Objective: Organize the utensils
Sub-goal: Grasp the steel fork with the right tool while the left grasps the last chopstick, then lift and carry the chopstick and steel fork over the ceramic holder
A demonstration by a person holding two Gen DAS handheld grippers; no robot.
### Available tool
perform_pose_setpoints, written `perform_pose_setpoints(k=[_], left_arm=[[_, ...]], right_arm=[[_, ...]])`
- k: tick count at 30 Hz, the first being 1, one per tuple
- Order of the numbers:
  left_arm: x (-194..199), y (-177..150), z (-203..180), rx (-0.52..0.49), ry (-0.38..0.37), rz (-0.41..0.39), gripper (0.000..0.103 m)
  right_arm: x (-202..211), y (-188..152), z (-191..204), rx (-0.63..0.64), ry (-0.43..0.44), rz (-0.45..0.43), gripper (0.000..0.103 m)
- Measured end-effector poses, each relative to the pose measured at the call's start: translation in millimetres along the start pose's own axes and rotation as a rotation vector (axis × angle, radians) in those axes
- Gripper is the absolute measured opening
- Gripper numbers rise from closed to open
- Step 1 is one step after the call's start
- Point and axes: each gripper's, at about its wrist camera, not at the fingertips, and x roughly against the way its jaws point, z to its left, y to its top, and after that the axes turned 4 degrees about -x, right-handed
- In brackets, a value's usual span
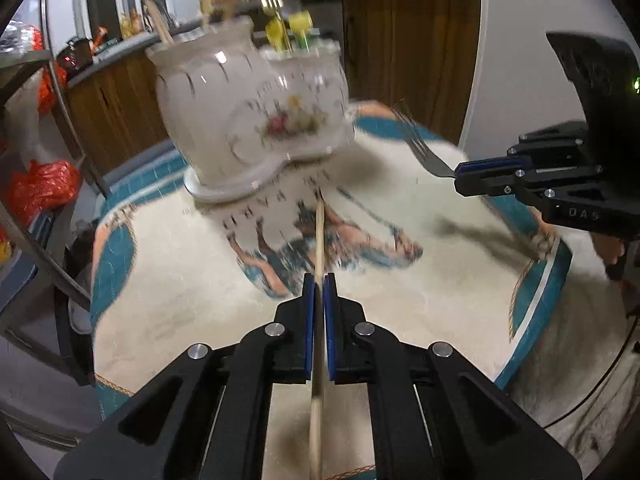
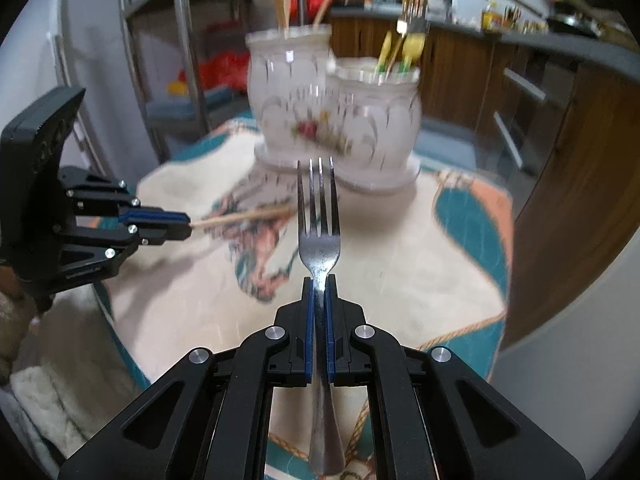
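The cloth-covered table is bare in front, so there's open room to move there. The only thing in the way is the twin-pot ceramic holder at the far edge, with sticks and forks poking up out of both mouths, crowding any approach from above.

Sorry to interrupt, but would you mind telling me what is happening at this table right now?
A person is sorting utensils with a handheld gripper in each hand. The left gripper is shut on a wooden chopstick, and the right gripper is shut on a metal fork. Both are held above the patterned tablecloth, pointing toward a white double ceramic utensil holder that already holds wooden sticks in one cup and yellow-handled cutlery in the other. Neither item is in the holder yet.
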Motion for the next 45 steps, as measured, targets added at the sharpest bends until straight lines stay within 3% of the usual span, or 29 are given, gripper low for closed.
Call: perform_pose_setpoints(k=[4, 11, 13, 18, 28, 30, 32, 33, 36, 38, 43, 45], left_arm=[[13.8, 1.4, 0.9, -0.009, 0.045, -0.073, 0.005], [35.2, 0.3, 12.3, 0.030, 0.038, -0.195, 0.005], [30.1, 1.6, 12.6, 0.022, 0.011, -0.159, 0.005], [0.6, 0.3, 7.8, -0.042, 0.024, 0.006, 0.005], [-25.1, -1.3, 6.8, -0.091, -0.027, 0.212, 0.008], [-27.0, 0.1, 7.2, -0.100, -0.035, 0.239, 0.013], [-28.9, 2.0, 6.9, -0.111, -0.048, 0.266, 0.025], [-30.4, 3.5, 7.5, -0.116, -0.056, 0.279, 0.025], [-35.2, 8.0, 13.5, -0.099, -0.064, 0.302, 0.023], [-37.4, 9.9, 16.6, -0.087, -0.082, 0.308, 0.007], [-36.4, 9.2, 18.2, -0.090, -0.069, 0.288, 0.006], [-30.4, 6.3, 19.4, -0.086, -0.047, 0.245, 0.006]], right_arm=[[14.9, 4.8, 2.1, 0.008, -0.001, -0.097, 0.006], [31.4, 10.1, 9.2, 0.029, -0.013, -0.245, 0.006], [34.5, 14.4, 12.4, 0.030, -0.011, -0.263, 0.006], [40.4, 19.2, 17.0, 0.032, 0.006, -0.279, 0.006], [47.0, 19.7, 21.6, 0.042, 0.018, -0.276, 0.006], [49.2, 18.8, 22.0, 0.044, 0.021, -0.278, 0.006], [50.5, 18.9, 22.4, 0.045, 0.025, -0.279, 0.006], [51.1, 18.9, 22.8, 0.046, 0.027, -0.280, 0.006], [52.3, 18.8, 22.2, 0.042, 0.029, -0.283, 0.006], [53.5, 18.9, 22.5, 0.039, 0.027, -0.287, 0.006], [59.1, 20.0, 20.5, 0.031, 0.025, -0.304, 0.006], [60.4, 21.1, 20.1, 0.028, 0.021, -0.313, 0.006]])
